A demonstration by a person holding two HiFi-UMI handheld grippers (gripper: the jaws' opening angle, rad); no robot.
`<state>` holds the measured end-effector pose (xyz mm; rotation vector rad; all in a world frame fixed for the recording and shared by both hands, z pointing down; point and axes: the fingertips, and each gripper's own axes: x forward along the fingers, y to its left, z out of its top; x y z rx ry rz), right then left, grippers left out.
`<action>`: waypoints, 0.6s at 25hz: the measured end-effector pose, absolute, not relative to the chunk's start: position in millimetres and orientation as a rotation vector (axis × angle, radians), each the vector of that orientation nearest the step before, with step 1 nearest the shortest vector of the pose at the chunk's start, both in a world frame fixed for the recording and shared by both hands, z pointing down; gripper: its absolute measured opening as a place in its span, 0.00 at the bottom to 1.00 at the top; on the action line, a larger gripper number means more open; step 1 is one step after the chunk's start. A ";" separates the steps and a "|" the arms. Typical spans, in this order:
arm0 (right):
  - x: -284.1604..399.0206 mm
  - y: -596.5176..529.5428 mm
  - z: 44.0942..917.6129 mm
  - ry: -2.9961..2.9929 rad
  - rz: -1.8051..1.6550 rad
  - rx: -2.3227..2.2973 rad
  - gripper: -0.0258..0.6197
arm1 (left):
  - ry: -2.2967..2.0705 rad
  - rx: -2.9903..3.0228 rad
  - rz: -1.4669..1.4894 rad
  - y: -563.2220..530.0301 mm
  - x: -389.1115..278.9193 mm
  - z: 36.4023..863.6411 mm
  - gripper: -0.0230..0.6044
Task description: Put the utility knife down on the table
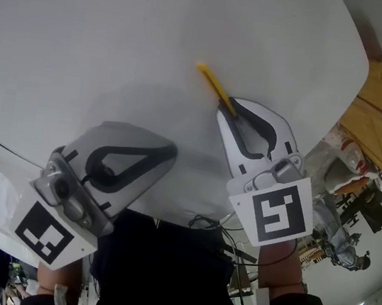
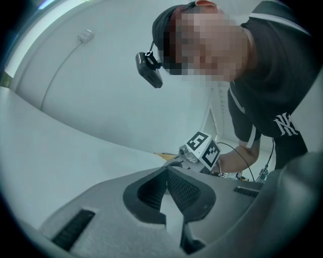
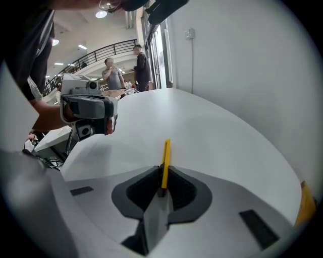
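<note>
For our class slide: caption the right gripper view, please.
Right hand-held gripper clamps a yellow utility knife over the white table.

The table is smooth, matt white. The knife is smooth yellow plastic. The right gripper and left gripper have matt grey plastic shells with black ribbed pads.

A white interlocked NY emblem stands on the person's black shirt, right of centre in the left gripper view.
</note>
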<state>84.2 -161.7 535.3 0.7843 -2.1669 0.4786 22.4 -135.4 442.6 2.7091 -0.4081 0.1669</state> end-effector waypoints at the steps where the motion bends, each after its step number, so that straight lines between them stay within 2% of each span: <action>1: 84.7 -162.5 535.0 -2.167 0.476 0.783 0.11 | -0.409 2.711 0.165 -136.5 23.3 441.9 0.05; 15: 84.8 -163.8 533.1 -2.165 0.451 0.814 0.13 | -0.381 2.725 0.191 -132.7 27.2 441.2 0.05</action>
